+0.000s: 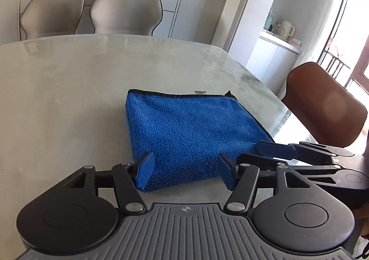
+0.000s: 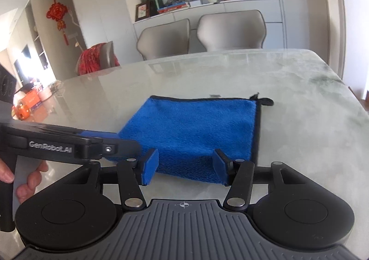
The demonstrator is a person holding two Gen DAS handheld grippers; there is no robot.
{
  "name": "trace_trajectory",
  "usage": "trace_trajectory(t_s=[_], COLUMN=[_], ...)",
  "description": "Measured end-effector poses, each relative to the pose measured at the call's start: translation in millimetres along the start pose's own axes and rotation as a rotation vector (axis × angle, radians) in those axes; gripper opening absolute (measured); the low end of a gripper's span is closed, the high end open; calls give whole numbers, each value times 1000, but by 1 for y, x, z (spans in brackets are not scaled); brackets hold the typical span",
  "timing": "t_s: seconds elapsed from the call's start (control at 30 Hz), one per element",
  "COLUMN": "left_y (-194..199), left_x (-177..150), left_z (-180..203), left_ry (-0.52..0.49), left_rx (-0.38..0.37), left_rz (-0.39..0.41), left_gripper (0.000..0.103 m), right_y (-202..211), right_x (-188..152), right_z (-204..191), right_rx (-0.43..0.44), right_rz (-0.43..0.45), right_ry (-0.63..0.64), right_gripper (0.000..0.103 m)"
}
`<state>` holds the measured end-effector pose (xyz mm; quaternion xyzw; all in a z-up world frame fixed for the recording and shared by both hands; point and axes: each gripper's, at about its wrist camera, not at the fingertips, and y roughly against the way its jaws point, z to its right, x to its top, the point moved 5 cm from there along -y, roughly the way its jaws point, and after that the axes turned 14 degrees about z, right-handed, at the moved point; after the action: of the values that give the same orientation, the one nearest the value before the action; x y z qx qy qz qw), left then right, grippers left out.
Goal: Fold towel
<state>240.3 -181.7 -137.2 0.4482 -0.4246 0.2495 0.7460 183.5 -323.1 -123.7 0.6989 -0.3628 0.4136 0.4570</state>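
Blue towel point(image 1: 191, 135) folded flat, near centre of marble table point(image 1: 69, 89). Left gripper point(image 1: 185, 171) and right gripper point(image 2: 185, 166) both unclenched, empty, poised side by side at near edge, probably having let go; right jaws widening.

The folded towel point(image 1: 191, 135) lies on the bench point(image 1: 69, 89); two chairs point(image 1: 124, 14) stand behind the bench's far edge
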Motion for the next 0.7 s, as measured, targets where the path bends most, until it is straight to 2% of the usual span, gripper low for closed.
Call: trace_trajectory(t_s=[0.1, 0.23, 0.37, 0.43, 0.5, 0.57, 0.7], left_y=[-3, -2, 4, 11, 18, 26, 37], left_x=[-2, -3, -8, -10, -9, -6, -2], left_z=[-1, -5, -21, -25, -23, -18, -8], left_ry=[-53, -61, 16, 41, 24, 2, -21], left_rx=[9, 27, 80, 94, 96, 93, 119], left_rz=[-12, -22, -57, -50, -38, -23, -15], left_gripper=[63, 63, 66, 66, 66, 67, 73], right_y=[2, 8, 15, 17, 19, 25, 31], right_x=[-2, 0, 4, 7, 9, 14, 19], right_z=[3, 7, 16, 18, 19, 19, 9], right_rx=[-7, -34, -75, -113, -161, -167, -199], right_rz=[-4, -9, -7, -11, -17, -15, -49], right_ry=[14, 30, 4, 14, 30, 30, 54], right_gripper=[53, 53, 53, 56, 57, 58, 67])
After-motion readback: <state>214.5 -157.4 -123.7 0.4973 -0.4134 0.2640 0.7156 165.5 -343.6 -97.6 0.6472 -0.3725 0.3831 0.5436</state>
